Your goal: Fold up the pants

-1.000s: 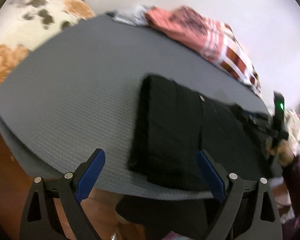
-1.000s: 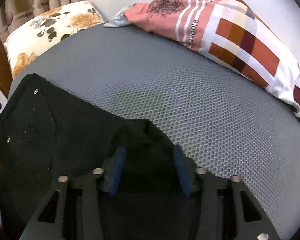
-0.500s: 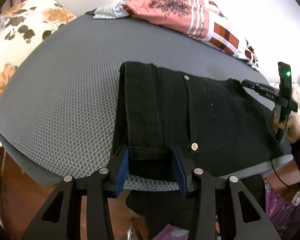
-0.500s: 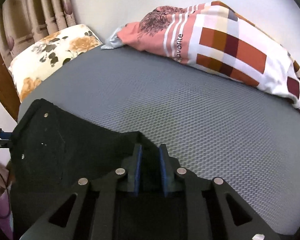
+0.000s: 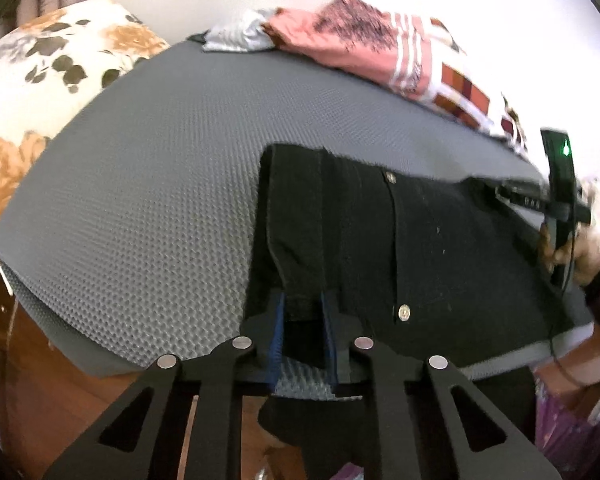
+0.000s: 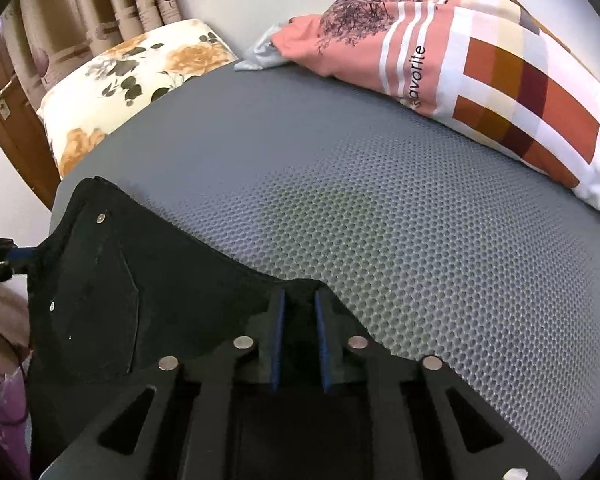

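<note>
Black pants [image 5: 411, 248] lie folded on the grey mesh mattress [image 5: 160, 184], near its front edge. My left gripper [image 5: 303, 308] is shut on the near left corner of the pants and lifts that hem a little. In the right wrist view the pants [image 6: 112, 292] spread to the left, and my right gripper [image 6: 298, 312] is shut on a raised peak of the black cloth. The right gripper also shows at the far right of the left wrist view [image 5: 555, 196], held in a hand.
A pink and checked pillow [image 6: 479, 68] lies along the far side of the mattress. A floral pillow [image 6: 128, 80] sits at the far left by the curtains. The wooden floor [image 5: 60, 368] is below the mattress's front edge.
My left gripper came in from open, closed on the near corner of the pants and now lifts it. My right gripper closed on the cloth and holds it raised.
</note>
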A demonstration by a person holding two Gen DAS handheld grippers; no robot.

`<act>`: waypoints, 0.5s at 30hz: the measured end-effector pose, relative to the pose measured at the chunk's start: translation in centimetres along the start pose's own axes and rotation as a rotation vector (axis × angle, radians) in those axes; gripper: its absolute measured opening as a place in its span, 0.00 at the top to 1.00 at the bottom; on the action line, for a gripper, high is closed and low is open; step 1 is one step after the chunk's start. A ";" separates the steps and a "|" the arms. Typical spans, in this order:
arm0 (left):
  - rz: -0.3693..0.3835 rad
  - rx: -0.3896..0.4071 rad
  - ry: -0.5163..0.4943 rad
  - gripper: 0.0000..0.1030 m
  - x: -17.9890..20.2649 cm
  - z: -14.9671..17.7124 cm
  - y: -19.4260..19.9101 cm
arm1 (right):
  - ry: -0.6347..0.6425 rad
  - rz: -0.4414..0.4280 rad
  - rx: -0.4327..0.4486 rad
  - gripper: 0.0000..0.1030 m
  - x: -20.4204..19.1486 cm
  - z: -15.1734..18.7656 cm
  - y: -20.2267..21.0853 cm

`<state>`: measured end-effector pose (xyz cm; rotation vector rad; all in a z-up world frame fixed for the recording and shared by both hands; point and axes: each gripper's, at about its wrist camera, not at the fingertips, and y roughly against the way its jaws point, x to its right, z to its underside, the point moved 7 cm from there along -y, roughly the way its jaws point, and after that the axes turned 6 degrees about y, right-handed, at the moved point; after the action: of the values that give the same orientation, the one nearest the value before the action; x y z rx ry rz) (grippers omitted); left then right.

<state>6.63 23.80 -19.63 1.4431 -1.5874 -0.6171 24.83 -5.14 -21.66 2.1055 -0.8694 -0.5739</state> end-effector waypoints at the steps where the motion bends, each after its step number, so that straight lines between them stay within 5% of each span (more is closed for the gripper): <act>1: -0.011 0.006 -0.009 0.84 0.0 -0.2 0.0 | -0.009 0.000 0.005 0.91 0.1 -0.1 0.1; 7: -0.048 0.059 -0.002 0.85 -0.3 -2.6 0.1 | -0.074 0.099 0.096 1.00 1.7 -0.9 1.2; 8: -0.055 0.067 0.004 0.92 -0.7 -2.9 0.1 | -0.089 0.121 0.101 1.00 2.2 -0.9 1.2; 15: -0.087 -0.005 0.054 0.94 -3.8 -1.5 -2.5 | -0.180 0.077 0.119 0.95 3.5 -0.3 1.5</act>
<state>8.97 27.20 -21.95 1.5191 -1.4872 -0.6261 26.70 -8.29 -20.67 2.1398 -1.1050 -0.6937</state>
